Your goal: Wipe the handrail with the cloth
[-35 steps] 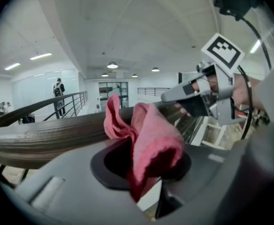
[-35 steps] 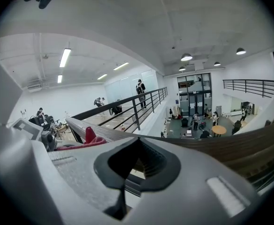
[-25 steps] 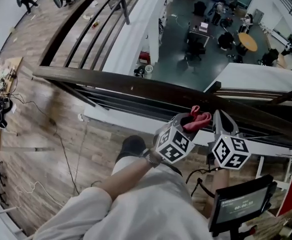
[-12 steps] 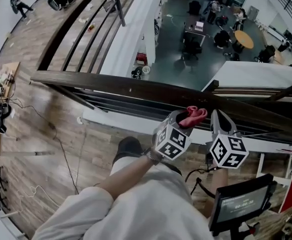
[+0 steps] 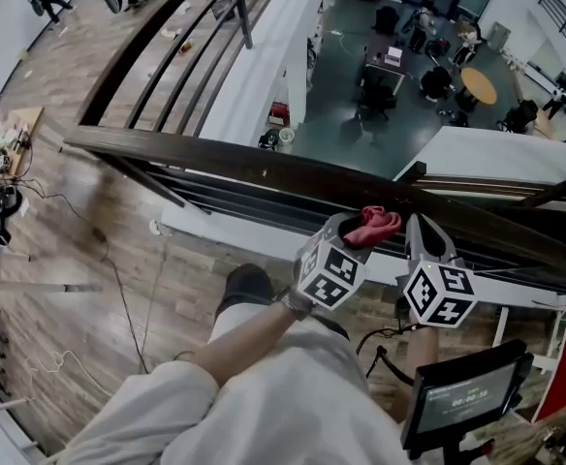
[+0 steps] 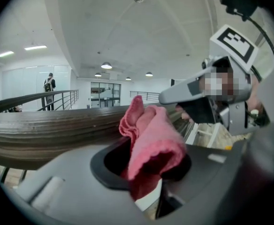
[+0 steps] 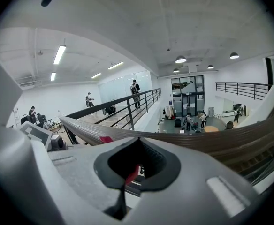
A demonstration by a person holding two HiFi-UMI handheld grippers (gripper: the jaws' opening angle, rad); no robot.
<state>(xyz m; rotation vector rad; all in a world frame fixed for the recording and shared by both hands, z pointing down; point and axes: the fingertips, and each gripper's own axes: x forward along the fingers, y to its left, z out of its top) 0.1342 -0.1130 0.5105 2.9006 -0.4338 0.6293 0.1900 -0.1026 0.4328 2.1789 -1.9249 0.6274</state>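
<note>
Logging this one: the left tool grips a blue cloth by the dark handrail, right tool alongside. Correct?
No: the cloth in the left tool is pink, not blue, as the left gripper view shows. The rest stands: it is by the dark handrail, with the right tool alongside.

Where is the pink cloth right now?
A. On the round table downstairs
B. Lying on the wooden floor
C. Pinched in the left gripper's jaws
C: the left gripper is shut on the pink cloth, which sticks up out of its jaws next to the dark handrail.
</note>
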